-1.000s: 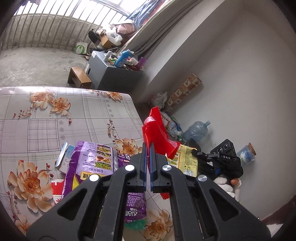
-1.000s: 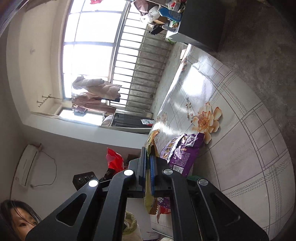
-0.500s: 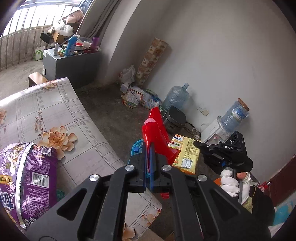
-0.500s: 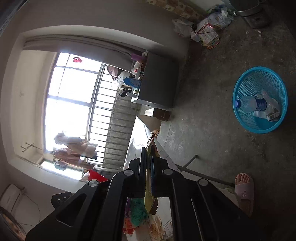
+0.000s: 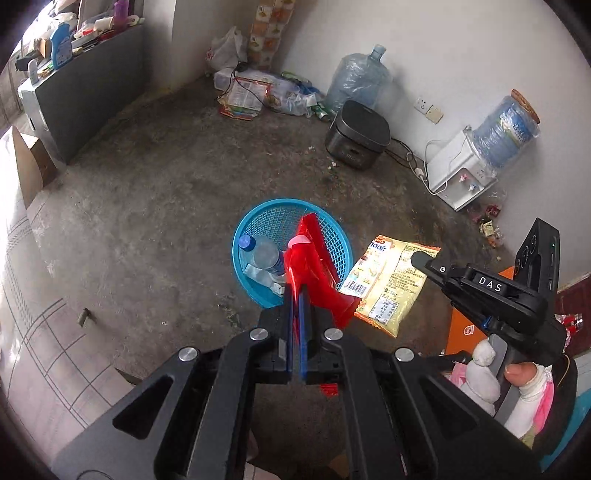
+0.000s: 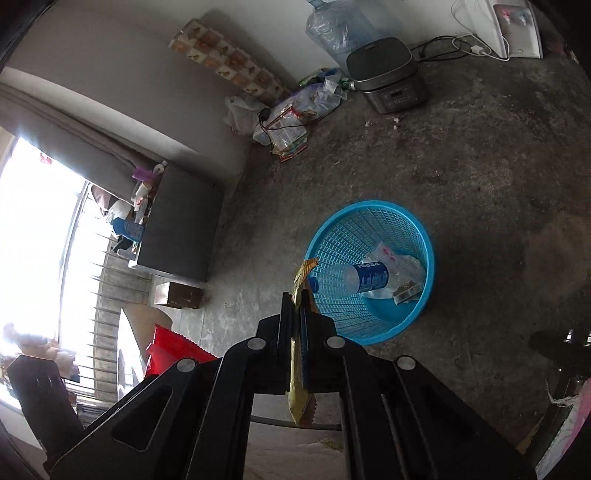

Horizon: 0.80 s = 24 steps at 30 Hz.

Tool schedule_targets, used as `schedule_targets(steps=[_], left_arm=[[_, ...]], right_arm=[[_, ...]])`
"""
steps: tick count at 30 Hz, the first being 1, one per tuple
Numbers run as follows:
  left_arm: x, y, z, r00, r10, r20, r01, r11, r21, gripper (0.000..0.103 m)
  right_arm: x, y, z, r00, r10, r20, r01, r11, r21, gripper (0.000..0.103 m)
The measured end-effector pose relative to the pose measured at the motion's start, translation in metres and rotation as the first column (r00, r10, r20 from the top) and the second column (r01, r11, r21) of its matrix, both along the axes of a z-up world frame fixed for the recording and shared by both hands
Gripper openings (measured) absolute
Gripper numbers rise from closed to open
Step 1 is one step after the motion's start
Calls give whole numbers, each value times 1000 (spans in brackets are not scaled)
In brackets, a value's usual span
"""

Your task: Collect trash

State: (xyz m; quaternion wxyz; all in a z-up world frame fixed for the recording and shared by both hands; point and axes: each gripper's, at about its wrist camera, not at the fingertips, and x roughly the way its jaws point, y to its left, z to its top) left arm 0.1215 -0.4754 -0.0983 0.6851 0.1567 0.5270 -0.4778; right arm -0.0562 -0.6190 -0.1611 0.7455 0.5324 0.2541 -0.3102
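floor (image 5: 155, 206): bare grey concrete, stained
centre: blue mesh basket (image 5: 258, 229), upright
by the wall: black cooker (image 5: 357, 134), water jug (image 5: 356, 79), white dispenser (image 5: 458, 170), litter pile (image 5: 258, 92)

Both cameras ride just behind their grippers, so black jaws fill the bottom of each frame, and both tilt steeply down at the concrete floor from well above it. The left wrist view faces the white wall at the top of the frame, with the blue basket (image 5: 291, 254) at centre; the right wrist view is rolled sideways, window at the left edge, basket (image 6: 369, 271) right of centre. They share the basket, the black cooker (image 5: 357, 134) (image 6: 388, 74), the big water jug (image 5: 358, 79) (image 6: 343, 29) and the grey cabinet (image 5: 79, 99) (image 6: 181, 229).
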Motion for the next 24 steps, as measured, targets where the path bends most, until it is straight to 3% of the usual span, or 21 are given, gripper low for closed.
schedule_targets(steps=[6, 7, 8, 9, 11, 12, 15, 18, 21, 24], left_arm=[[19, -59, -80, 997, 21, -69, -12, 992, 126, 1], [21, -67, -91, 997, 28, -70, -18, 990, 141, 6], [23, -77, -101, 997, 32, -68, -21, 986, 167, 8], [25, -82, -111, 997, 38, -74, -24, 983, 183, 14], [26, -90, -122, 994, 48, -97, -29, 981, 194, 21], [25, -93, -126, 994, 47, -94, -27, 978, 205, 24], [24, -94, -122, 995, 42, -86, -26, 982, 186, 31], [23, -91, -104, 999, 44, -29, -39, 987, 154, 39], [24, -82, -81, 998, 66, 10, -67, 989, 128, 44], [24, -61, -53, 996, 90, 5, -90, 994, 54, 58]], right_arm=[[29, -44, -52, 986, -7, -166, 12, 1000, 27, 6], [35, -52, -62, 981, -6, -194, 13, 999, 36, 6], [40, -58, -72, 977, 1, -215, 11, 998, 54, 12], [44, -65, -82, 974, 2, -226, 15, 997, 75, 27], [46, -73, -98, 970, -15, -244, 40, 994, 99, 49], [47, -76, -104, 965, -26, -260, 54, 994, 100, 49], [44, -79, -113, 968, -55, -244, 83, 991, 107, 49], [37, -73, -108, 974, -72, -213, 94, 991, 96, 50], [32, -65, -94, 980, -78, -182, 91, 994, 66, 51], [24, -52, -67, 987, -88, -132, 92, 995, 24, 51]])
